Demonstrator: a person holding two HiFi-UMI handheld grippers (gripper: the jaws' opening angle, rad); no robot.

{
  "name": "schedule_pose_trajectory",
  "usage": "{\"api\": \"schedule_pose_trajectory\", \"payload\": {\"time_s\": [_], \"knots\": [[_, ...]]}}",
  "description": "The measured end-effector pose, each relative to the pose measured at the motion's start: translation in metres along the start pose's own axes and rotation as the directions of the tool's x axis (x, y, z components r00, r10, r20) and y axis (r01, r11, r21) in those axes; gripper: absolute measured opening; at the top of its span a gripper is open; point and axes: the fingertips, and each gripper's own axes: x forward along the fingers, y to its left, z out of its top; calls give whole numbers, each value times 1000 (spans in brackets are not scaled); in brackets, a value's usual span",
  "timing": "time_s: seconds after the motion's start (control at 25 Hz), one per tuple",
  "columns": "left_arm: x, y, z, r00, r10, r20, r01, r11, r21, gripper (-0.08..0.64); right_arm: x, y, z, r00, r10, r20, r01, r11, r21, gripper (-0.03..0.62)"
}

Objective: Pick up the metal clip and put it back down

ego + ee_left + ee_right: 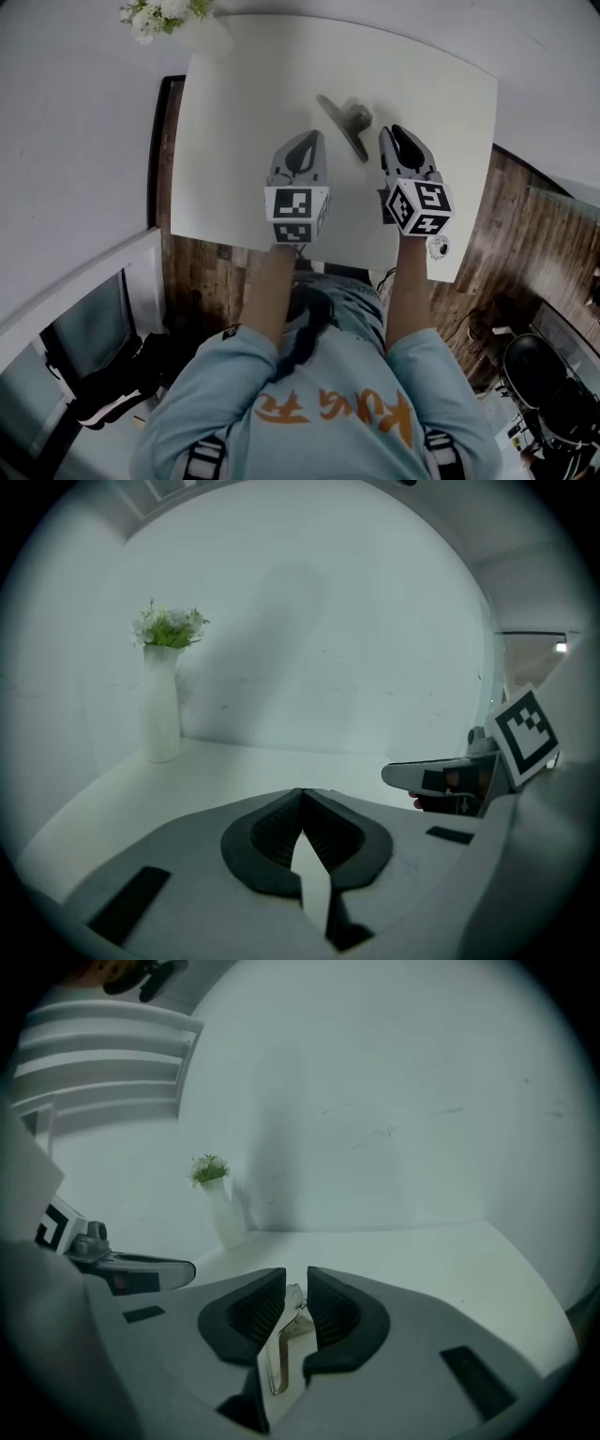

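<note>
A white surface (234, 141) seen from above, with a small vase of flowers (202, 28) at its far left corner. The metal clip (343, 125) lies flat near the middle of the surface, just ahead of and between my two tools. My right gripper (296, 1283) hovers over it, its fingers (253, 1312) slightly spread. The clip shows in the gap between them but looks free of both pads, so I judge it is resting on the surface. My left gripper (302, 794) has its fingers pressed together on nothing and sits idle beside the right one. The clip looks light, thin, stiff and smooth, so I expect it to slip or twist if pinched near an end. I would take hold across its flat middle, squarely.
</note>
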Motion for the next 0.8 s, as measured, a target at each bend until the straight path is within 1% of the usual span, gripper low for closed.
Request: {"api": "schedule_pose_trajectory", "payload": {"time_s": [0.2, 0.32, 0.44, 0.64, 0.8], "knots": [[8, 9, -2, 1000, 10, -13, -10, 1000, -11, 17, 21, -1, -3, 999, 25, -33, -26, 999, -34, 103], [13, 15, -4, 1000, 15, -20, -16, 1000, -22, 17, 34, -2, -9, 998, 37, -58, -39, 999, -28, 112], [16, 20, -7, 999, 20, -30, -21, 999, -33, 17, 48, -2, -18, 994, 59, -95, -60, 998, -10, 142], [20, 28, -12, 999, 30, -42, -33, 998, -54, 17, 68, 2, -38, 980, 105, -167, -102, 994, 30, 180], [19, 34, -12, 999, 33, -43, -35, 997, -62, 17, 78, 11, -53, 962, 147, -229, -141, 989, 42, 181]]}}
